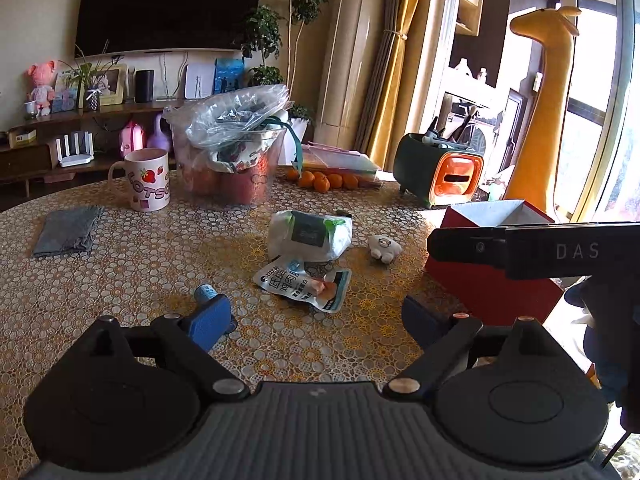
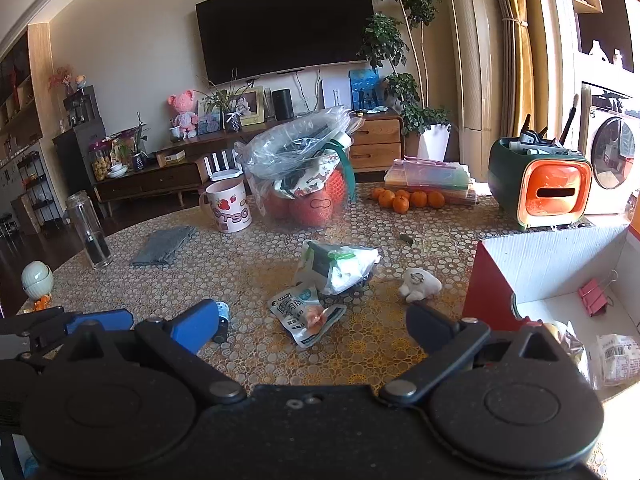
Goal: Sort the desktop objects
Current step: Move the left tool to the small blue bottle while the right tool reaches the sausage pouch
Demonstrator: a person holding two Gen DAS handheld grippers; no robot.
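My left gripper [image 1: 316, 316] and right gripper [image 2: 312, 328] both stand with jaws wide apart, nothing between them. Ahead on the table [image 1: 140, 264] lies a snack pouch [image 1: 304, 284]: judged light, soft and slick, best pinched at a flat sealed edge. Behind it, a crumpled wipes pack [image 1: 310, 234]; to the right, a small plush [image 1: 384, 249], apart from both. The red box [image 2: 552, 264] at right already holds a pink clip [image 2: 596, 296]. The patterned cover looks smooth. A sunlit living room lies beyond.
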